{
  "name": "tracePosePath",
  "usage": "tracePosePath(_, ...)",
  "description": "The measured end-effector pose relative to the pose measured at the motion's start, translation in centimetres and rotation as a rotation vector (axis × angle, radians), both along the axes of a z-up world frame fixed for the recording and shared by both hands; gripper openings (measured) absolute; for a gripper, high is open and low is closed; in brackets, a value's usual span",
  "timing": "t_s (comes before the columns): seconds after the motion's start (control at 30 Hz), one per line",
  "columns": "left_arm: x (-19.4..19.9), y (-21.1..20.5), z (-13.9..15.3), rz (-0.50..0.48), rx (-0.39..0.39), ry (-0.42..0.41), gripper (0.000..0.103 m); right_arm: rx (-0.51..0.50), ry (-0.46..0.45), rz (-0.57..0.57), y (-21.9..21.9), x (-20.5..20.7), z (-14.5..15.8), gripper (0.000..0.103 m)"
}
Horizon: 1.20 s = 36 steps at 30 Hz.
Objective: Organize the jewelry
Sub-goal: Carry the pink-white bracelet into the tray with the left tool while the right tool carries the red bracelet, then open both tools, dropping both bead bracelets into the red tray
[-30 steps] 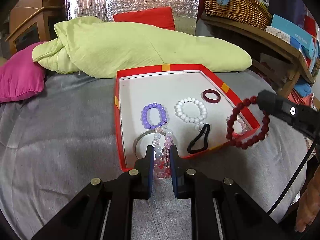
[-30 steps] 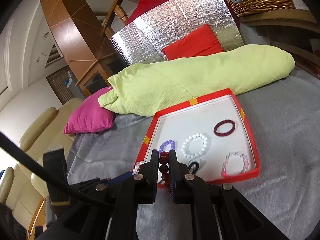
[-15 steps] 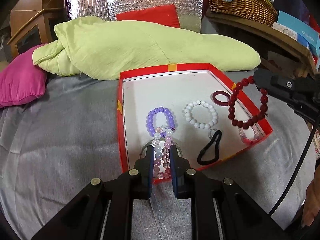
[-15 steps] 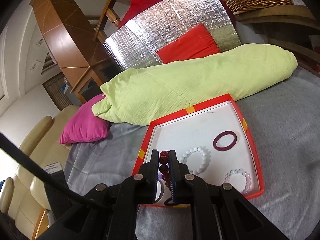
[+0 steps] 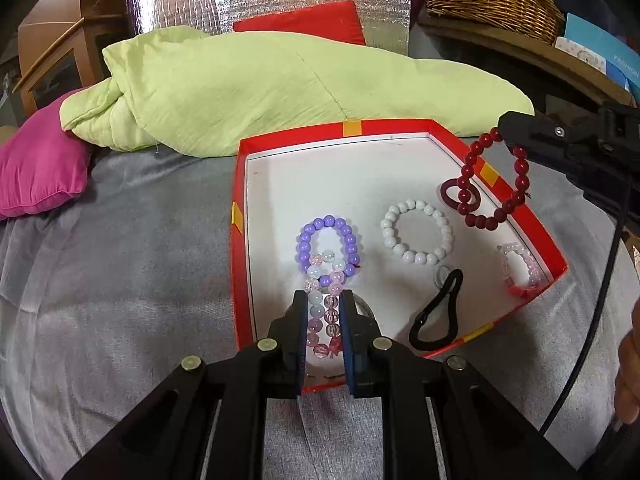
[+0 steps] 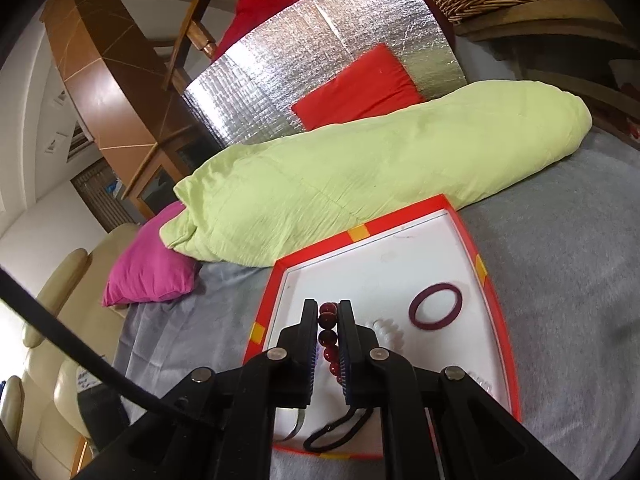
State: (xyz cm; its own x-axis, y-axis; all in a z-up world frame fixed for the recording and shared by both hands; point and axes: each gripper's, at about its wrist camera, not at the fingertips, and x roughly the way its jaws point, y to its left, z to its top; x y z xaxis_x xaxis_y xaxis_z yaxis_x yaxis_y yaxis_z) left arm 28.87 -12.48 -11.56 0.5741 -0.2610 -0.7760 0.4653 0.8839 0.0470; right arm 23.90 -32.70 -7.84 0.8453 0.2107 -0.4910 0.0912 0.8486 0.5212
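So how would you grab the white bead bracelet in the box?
Come straight down from above onto the white bead bracelet. It lies flat on the floor of the red box, an open ring. Put one claw finger inside the ring, one outside, and pinch the beads on its left side, which looks clearest of the black hair tie.

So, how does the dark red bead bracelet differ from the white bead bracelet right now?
The dark red bracelet hangs in the air from the right hand-held gripper, while the white bracelet lies flat on the floor of the red tray. The dark red loop looks larger than the white one. The red one is gripped; nothing touches the white one. Both are loops of round beads.
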Motion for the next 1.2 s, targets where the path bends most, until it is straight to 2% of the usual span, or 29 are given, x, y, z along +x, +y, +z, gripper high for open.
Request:
tracePosePath(0.1,1.1,0.1,0.0,0.004,-0.039,0.027,0.016,0.015,0.009,-0.015,-0.9,1.0,-0.3,0.011)
tracePosePath(0.3,4.3,-0.7,0.0,0.007,-0.053,0.053,0.016,0.034,0.031,-0.047,-2.3,3.0,-0.9,0.011)
tracePosePath(0.47,7.0,-2.7,0.2,-0.002,-0.027,0.048,0.016,0.091,0.048,-0.053,-3.1,5.2,-1.3,0.011)
tracePosePath(0.7,10.8,-4.9,-1.2,0.003,-0.028,0.101,0.016,0.146,0.06,-0.05,-2.9,8.9,-2.3,0.011)
tracePosePath(0.87,11.7,-5.9,-2.2,-0.002,-0.01,0.113,0.016,0.21,0.1,-0.056,-3.3,10.7,-4.2,0.011)
tracePosePath(1.1,11.8,-6.8,-2.9,-0.004,0.013,0.107,0.016,0.231,0.135,-0.091,-3.9,11.4,-5.7,0.011)
tracePosePath(1.13,11.7,-6.8,-2.9,-0.004,0.014,0.106,0.021,0.23,0.139,-0.103,-4.1,11.3,-5.7,0.013)
tracePosePath(1.17,11.6,-6.8,-2.9,-0.003,0.016,0.106,0.032,0.227,0.143,-0.121,-4.4,11.2,-5.8,0.014)
tracePosePath(1.2,11.5,-6.9,-2.9,0.002,0.018,0.108,0.039,0.227,0.143,-0.134,-4.7,11.0,-5.8,0.014)
